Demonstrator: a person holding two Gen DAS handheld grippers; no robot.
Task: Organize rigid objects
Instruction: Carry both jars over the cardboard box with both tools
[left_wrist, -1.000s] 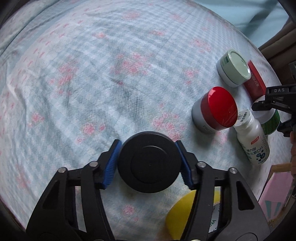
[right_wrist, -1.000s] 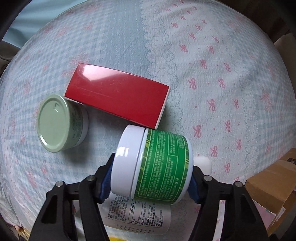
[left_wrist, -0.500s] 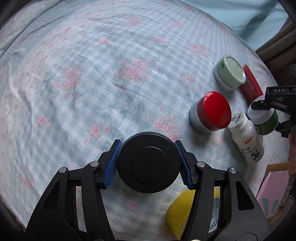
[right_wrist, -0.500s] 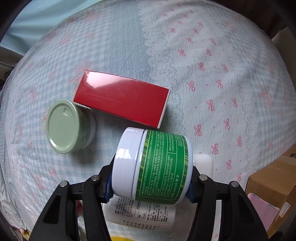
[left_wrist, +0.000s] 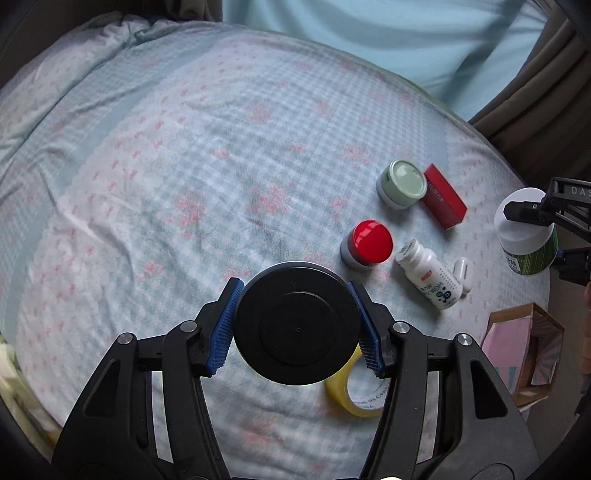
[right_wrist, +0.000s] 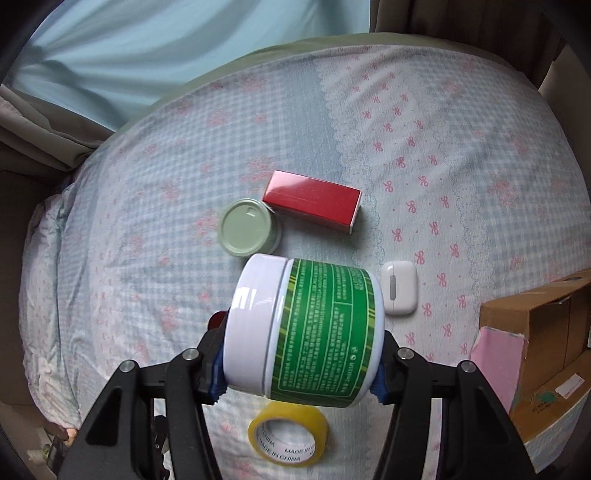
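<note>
My left gripper (left_wrist: 297, 326) is shut on a round black lid-topped jar (left_wrist: 297, 323) and holds it above the bed. My right gripper (right_wrist: 301, 354) is shut on a white jar with a green label (right_wrist: 306, 328), held on its side, high over the bed; it also shows in the left wrist view (left_wrist: 526, 230). On the sheet lie a pale green-lidded jar (left_wrist: 400, 183), a red box (left_wrist: 443, 201), a red-lidded jar (left_wrist: 367, 242), a white pill bottle (left_wrist: 430, 273), a white earbud case (right_wrist: 399, 291) and a yellow tape roll (right_wrist: 288, 435).
The bed has a blue checked sheet (left_wrist: 184, 166) with pink flowers. A cardboard box with a pink lining (right_wrist: 535, 350) stands at the bed's right edge; it also shows in the left wrist view (left_wrist: 524, 347). Curtains (right_wrist: 92, 55) hang behind the bed.
Both grippers have risen well above the bed with their jars. The objects on the sheet look smaller and farther, and the tape roll and earbud case have come into full view.
</note>
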